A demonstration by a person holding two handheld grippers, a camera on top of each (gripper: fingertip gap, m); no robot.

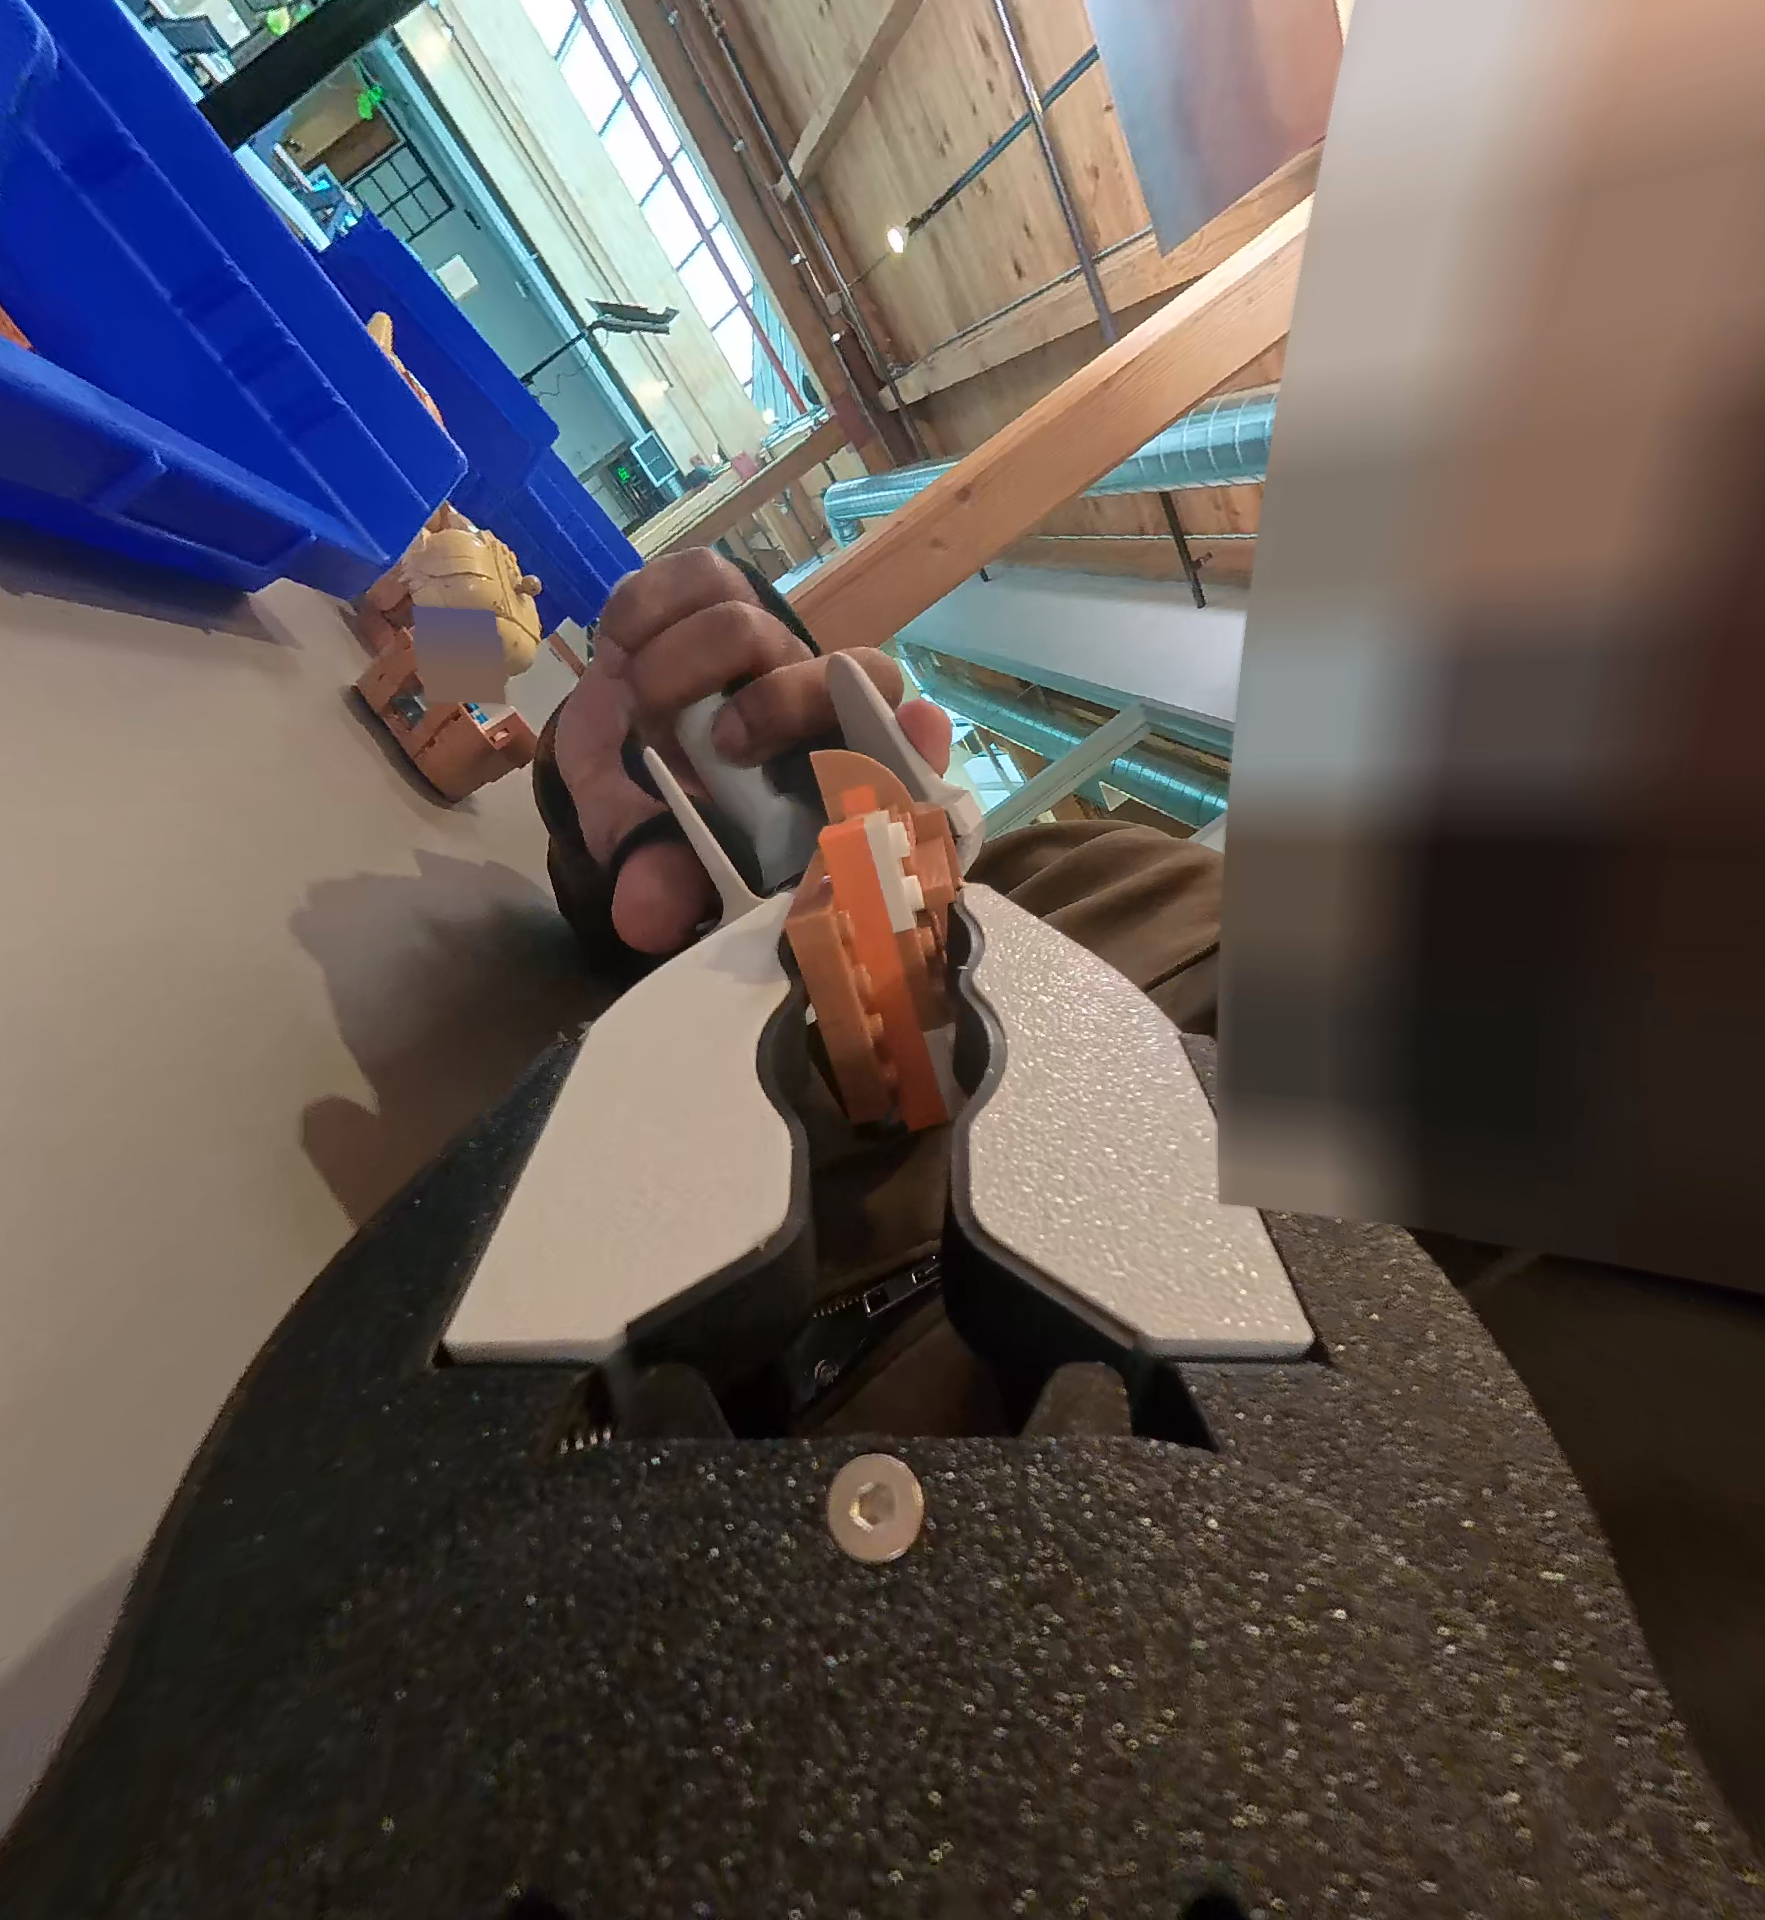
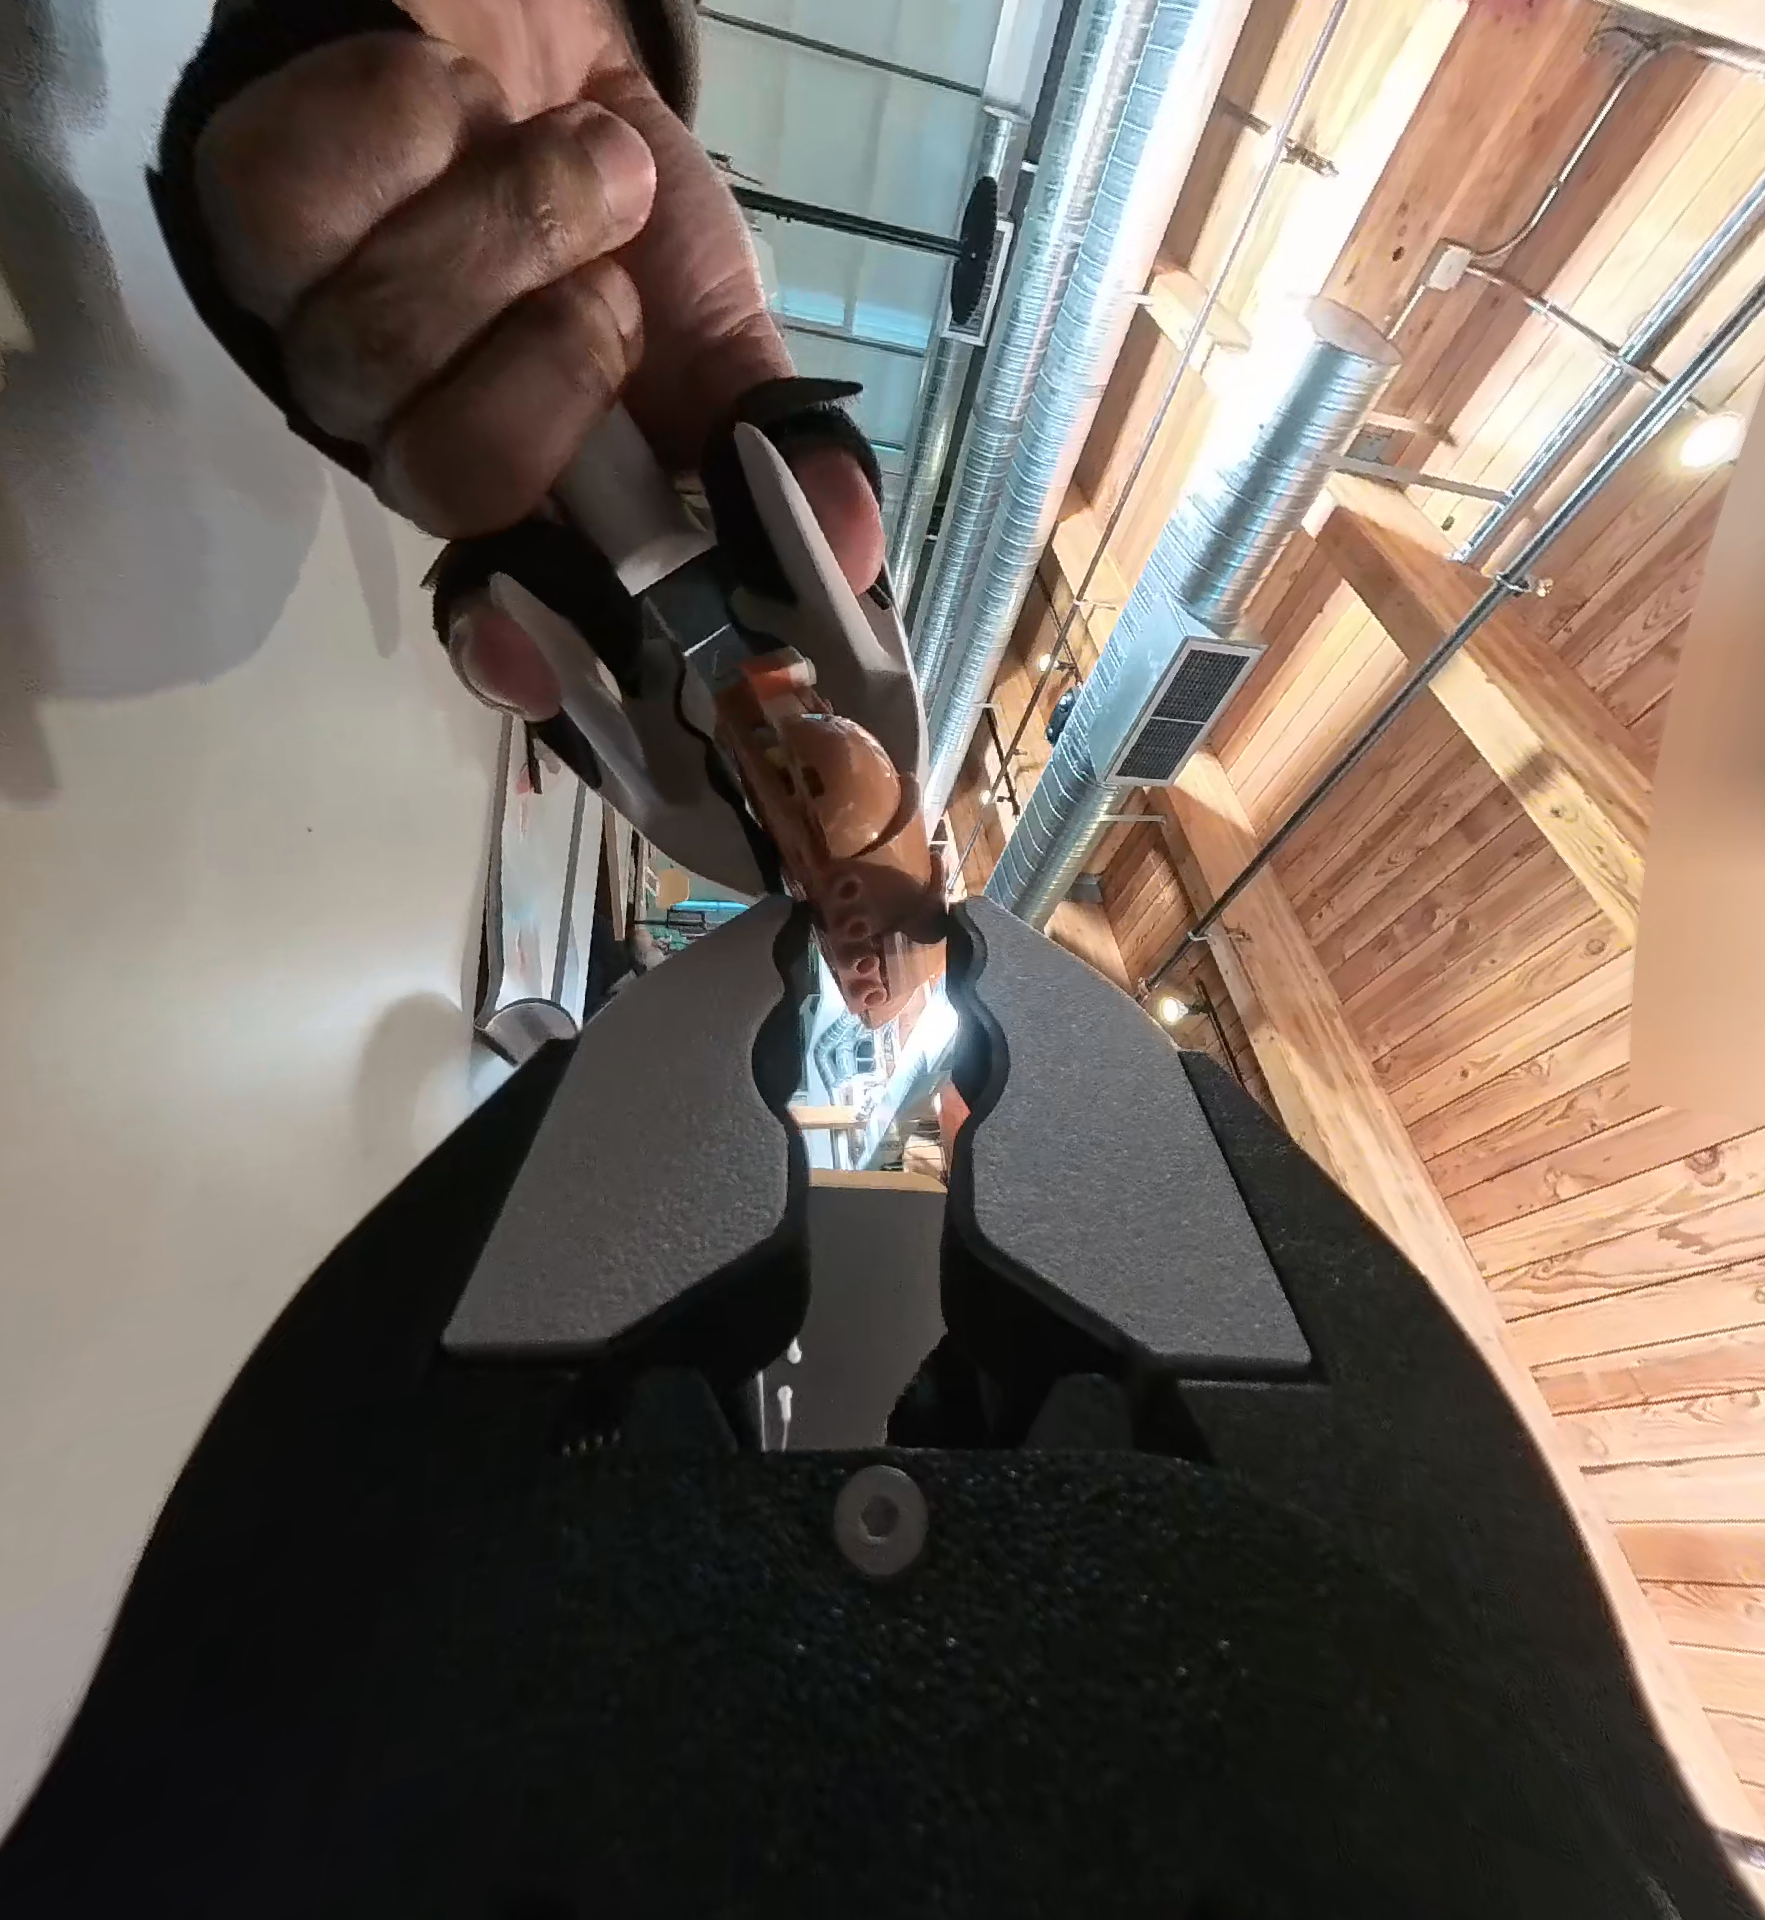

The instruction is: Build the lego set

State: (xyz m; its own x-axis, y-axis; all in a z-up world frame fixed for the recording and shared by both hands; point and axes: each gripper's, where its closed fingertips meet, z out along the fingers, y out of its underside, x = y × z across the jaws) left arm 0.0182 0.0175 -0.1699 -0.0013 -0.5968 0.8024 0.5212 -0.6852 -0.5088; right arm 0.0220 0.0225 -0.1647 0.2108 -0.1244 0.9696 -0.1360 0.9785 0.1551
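Left wrist view showed the left gripper (image 1: 873, 935) clenched on an orange-brown lego assembly (image 1: 878, 956); the right gripper (image 2: 873, 935) pinched its studded end. Best pressed squarely, 2 grips steady.

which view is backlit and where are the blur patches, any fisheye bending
Right wrist view: backlit, bright glare between the dark right gripper fingers below the brown lego assembly; beams curve from fisheye. Left wrist view: evenly lit, left gripper casts shadows on the white table; large mosaic patch at right, small one over the tan model.
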